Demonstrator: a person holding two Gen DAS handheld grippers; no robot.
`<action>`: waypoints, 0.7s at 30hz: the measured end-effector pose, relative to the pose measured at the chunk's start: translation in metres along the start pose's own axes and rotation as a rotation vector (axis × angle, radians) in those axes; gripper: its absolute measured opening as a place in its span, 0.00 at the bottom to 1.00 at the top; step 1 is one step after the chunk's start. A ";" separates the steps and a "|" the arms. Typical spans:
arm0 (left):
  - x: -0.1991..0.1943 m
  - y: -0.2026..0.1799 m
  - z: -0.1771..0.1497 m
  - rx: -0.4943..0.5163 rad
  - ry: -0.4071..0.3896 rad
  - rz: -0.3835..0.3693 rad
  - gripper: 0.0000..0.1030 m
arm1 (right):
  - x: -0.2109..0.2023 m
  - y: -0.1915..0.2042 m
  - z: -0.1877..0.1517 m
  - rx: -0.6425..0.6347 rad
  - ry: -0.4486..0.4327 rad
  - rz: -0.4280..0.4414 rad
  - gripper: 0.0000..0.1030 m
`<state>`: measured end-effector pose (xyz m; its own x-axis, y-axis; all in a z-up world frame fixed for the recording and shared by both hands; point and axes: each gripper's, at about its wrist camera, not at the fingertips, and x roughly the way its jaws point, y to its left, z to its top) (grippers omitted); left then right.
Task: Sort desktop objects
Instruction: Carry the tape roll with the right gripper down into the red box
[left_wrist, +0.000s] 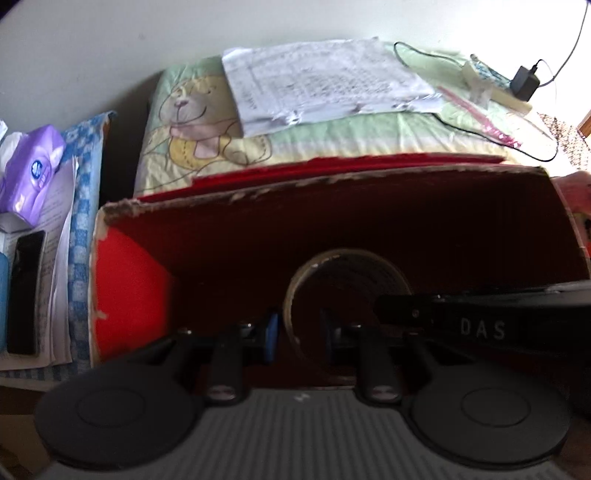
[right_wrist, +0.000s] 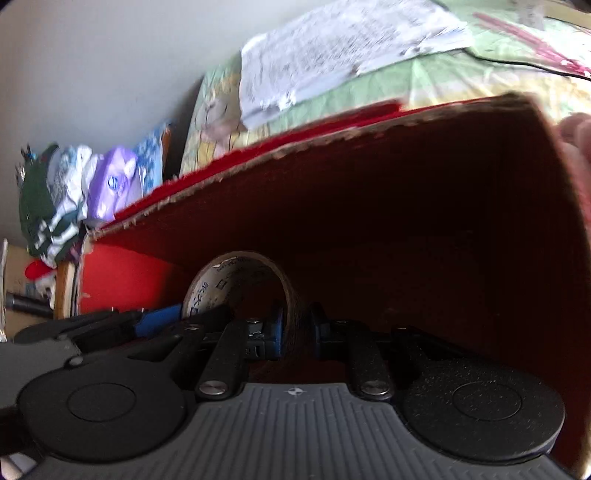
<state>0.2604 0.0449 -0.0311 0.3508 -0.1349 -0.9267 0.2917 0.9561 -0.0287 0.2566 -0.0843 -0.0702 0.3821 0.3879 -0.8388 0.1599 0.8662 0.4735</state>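
Observation:
A brown tape roll (left_wrist: 351, 258) stands on edge inside a red cardboard box (left_wrist: 332, 221) that lies open toward me. My left gripper (left_wrist: 298, 334) straddles the roll's left wall, open, with a dark gap beside the wall. One finger (left_wrist: 443, 314) of the other gripper reaches in from the right. In the right wrist view, my right gripper (right_wrist: 296, 332) is shut on the right wall of the tape roll (right_wrist: 236, 266), deep in the red box (right_wrist: 406, 221). The left gripper's blue pad (right_wrist: 159, 319) shows at the roll's left side.
Behind the box lies a bear-print pillow (left_wrist: 207, 122) with printed papers (left_wrist: 325, 81), a pink pen (left_wrist: 476, 110) and a black charger (left_wrist: 522, 85) with its cable. To the left are a purple tissue pack (left_wrist: 33, 166) and a black phone (left_wrist: 26, 291) on papers.

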 end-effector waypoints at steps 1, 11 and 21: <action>0.002 0.002 0.001 -0.008 0.008 -0.004 0.21 | 0.001 0.001 0.000 0.001 0.003 -0.001 0.16; -0.018 0.013 -0.002 -0.003 -0.056 -0.039 0.27 | 0.013 0.008 0.005 -0.023 -0.021 -0.052 0.14; -0.036 0.017 -0.019 0.033 -0.088 -0.106 0.26 | 0.029 0.012 0.004 -0.006 -0.012 0.043 0.19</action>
<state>0.2361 0.0705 -0.0056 0.3925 -0.2580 -0.8828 0.3599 0.9264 -0.1107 0.2736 -0.0637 -0.0874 0.3999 0.4212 -0.8141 0.1375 0.8505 0.5077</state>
